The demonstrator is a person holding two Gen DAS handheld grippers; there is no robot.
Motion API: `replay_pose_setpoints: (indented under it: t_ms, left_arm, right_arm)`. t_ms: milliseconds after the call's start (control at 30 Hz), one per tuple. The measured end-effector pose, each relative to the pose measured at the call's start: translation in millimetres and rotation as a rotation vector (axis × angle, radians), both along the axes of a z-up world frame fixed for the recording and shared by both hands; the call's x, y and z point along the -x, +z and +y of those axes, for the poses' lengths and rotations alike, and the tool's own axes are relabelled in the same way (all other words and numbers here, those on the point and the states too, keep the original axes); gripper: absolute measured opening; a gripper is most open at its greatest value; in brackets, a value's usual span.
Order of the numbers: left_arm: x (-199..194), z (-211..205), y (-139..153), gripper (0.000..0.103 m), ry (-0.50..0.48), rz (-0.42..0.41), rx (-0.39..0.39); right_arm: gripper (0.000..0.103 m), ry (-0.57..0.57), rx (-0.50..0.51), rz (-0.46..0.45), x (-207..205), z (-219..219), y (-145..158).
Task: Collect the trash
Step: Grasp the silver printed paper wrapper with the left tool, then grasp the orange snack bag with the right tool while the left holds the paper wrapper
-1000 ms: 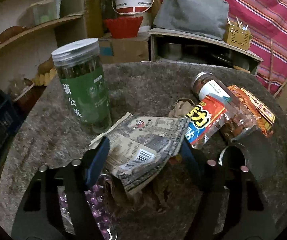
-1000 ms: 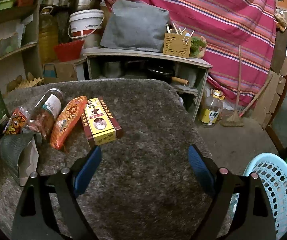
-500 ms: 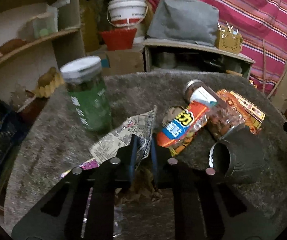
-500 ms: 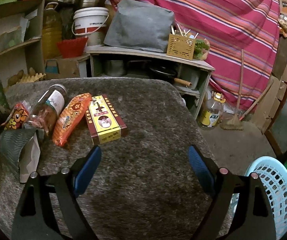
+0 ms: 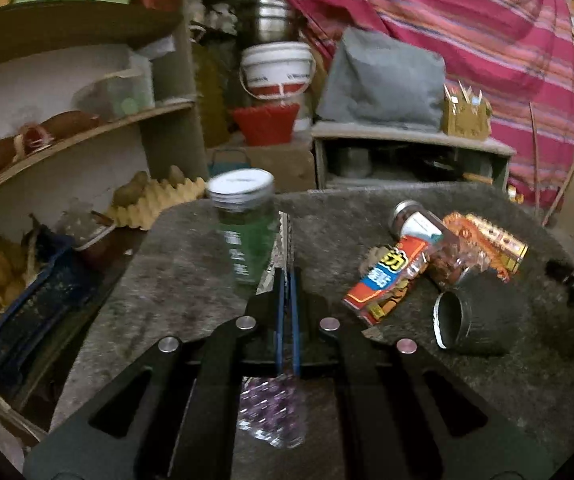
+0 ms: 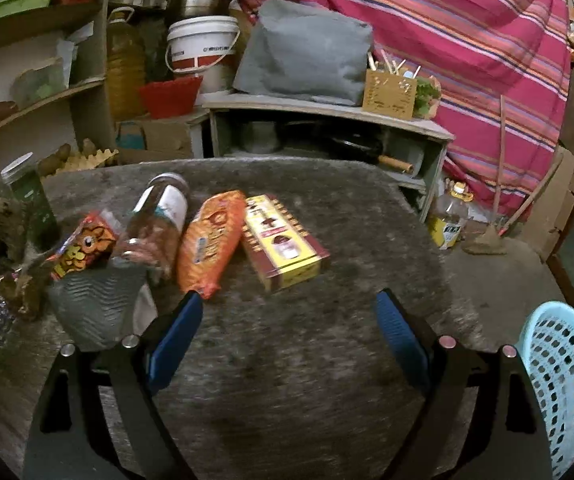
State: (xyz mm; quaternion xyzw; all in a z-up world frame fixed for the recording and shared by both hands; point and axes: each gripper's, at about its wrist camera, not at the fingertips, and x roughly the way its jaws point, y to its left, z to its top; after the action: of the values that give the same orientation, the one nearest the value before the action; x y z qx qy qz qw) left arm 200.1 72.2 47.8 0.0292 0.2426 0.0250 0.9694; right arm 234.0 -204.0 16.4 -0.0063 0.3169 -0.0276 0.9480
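Left gripper [image 5: 286,276] clamps a wrapper [image 5: 283,240] edge-on, lifted at 12 o'clock above the table [image 5: 191,256] for carrying. Right gripper [image 6: 289,328] hangs wide, empty; basket [image 6: 563,380] waits at its 4 o'clock, probably the drop point.

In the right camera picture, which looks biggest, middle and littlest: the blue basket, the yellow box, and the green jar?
1. Blue basket: looks largest, though it sits nearest the camera, so this may flatter it.
2. Yellow box: middle.
3. Green jar: looks smallest, but it stands far off at the picture's edge, partly hidden, so its true size is unsure.
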Motion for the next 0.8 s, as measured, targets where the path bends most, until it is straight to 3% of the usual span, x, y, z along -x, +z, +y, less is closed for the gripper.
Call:
replay_pose_setpoints:
  t_ms: [133,400,533,700,800]
  left_arm:
    - [14.3,17.0,5.5,0.001,0.022,-0.035,0.01]
    - [-0.9,22.2,-3.0,0.001,0.014,-0.006,0.017]
    - [-7.5,11.9,-10.7,0.001,-0.015,0.017,0.003]
    - [-12.0,3.9,-21.4,0.001,-0.031,0.043,-0.02]
    - [-14.7,3.6,-24.9,0.001,-0.035,0.058,-0.011]
  right_arm:
    - [0.087,-0.006,-0.008,0.021,-11.8,7.4,-5.2]
    - [0.085,-0.009,-0.005,0.058,-42.5,19.0,-12.4]
    - [0.063,0.024,-0.026,0.107,-58.2,27.7,-23.0]
    - [0.059,0.047,-0.033,0.129,-68.1,34.5,-28.1]
    - [0.045,0.072,-0.048,0.137,-70.1,36.3,-29.8]
